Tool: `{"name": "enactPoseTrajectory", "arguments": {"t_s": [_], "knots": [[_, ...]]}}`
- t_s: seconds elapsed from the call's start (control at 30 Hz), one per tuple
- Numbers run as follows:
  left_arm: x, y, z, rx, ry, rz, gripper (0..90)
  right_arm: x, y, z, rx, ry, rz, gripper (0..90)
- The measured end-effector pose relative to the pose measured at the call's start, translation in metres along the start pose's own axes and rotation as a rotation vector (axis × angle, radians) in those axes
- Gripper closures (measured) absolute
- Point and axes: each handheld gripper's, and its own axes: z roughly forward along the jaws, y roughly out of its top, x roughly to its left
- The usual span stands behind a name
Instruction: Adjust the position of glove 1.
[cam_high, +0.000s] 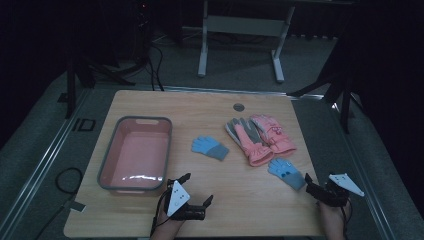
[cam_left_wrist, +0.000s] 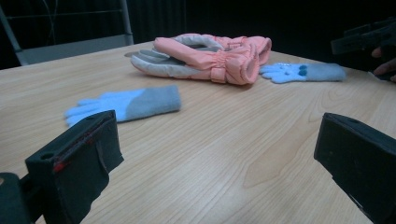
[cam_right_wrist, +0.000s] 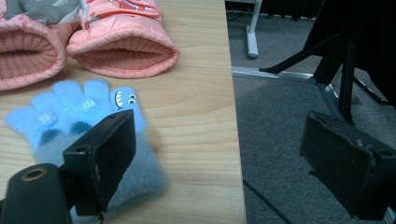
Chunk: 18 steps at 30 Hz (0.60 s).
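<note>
On the wooden surface (cam_high: 210, 112) lie four gloves and a pink tub (cam_high: 136, 152). The tub sits at the left side, open side up, with a grey rim.

The left claw (cam_high: 196, 189) rests low near the front edge of the surface, just to the right of the tub's near corner, held in a hand (cam_high: 167, 220) that comes in from below. Its two black jaws stand wide apart with nothing between them; in the left gripper view only bare wood lies in the gap. Ahead of it, a little way off, lies a small blue glove with a grey cuff (cam_high: 210, 147), flat, fingers pointing toward the tub.

The right claw (cam_high: 309, 186) is at the front right corner, held in the other hand (cam_high: 331, 215). Its jaws are also spread wide and grip nothing. The left jaw hangs over the cuff of a second blue glove (cam_high: 286, 172), which lies flat just beside the right edge of the surface; whether the jaw touches the cuff cannot be told. The right jaw hangs beyond the edge, over the grey floor (cam_right_wrist: 299, 93). In the right gripper view this glove (cam_right_wrist: 84, 116) shows a little printed face with eyes and teeth and dark spots on its fingers.

Behind the second blue glove, touching or nearly touching its fingertips, lies a pair of padded pink gloves (cam_high: 262, 137) side by side, cuffs toward the person, one with grey on it.
</note>
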Motion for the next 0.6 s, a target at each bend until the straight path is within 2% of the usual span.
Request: {"name": "enactPoseTrajectory", "arguments": {"t_s": [0.13,0.2,0.27,0.33,0.4,0.47,0.53,0.6], "knots": [[0.000,0.000,0.000,-0.007,0.003,-0.002,0.7,0.000,0.001,0.000,0.010,-0.002,-0.002,10.5],[0.000,-0.001,-0.001,-0.016,0.006,-0.007,0.7,-0.002,0.002,-0.001,0.034,0.037,0.003,10.5],[0.000,-0.001,-0.001,-0.017,0.005,-0.008,0.7,-0.003,0.006,-0.001,0.061,0.041,-0.011,10.5],[0.000,-0.001,-0.002,-0.034,0.021,-0.012,0.7,-0.004,0.008,-0.002,0.071,0.051,-0.008,10.5],[-0.001,-0.001,-0.002,-0.040,0.022,-0.010,0.7,-0.011,0.020,-0.005,0.075,0.080,0.020,10.5],[0.000,-0.001,-0.002,-0.040,0.021,-0.015,0.7,-0.014,0.028,-0.008,0.064,0.076,0.013,10.5],[0.000,-0.002,-0.002,-0.043,0.021,-0.022,0.7,-0.014,0.040,-0.011,0.057,0.061,-0.015,10.6],[0.000,-0.001,-0.002,-0.039,0.017,-0.014,0.7,-0.014,0.052,-0.015,0.046,0.061,-0.020,13.9]]}}
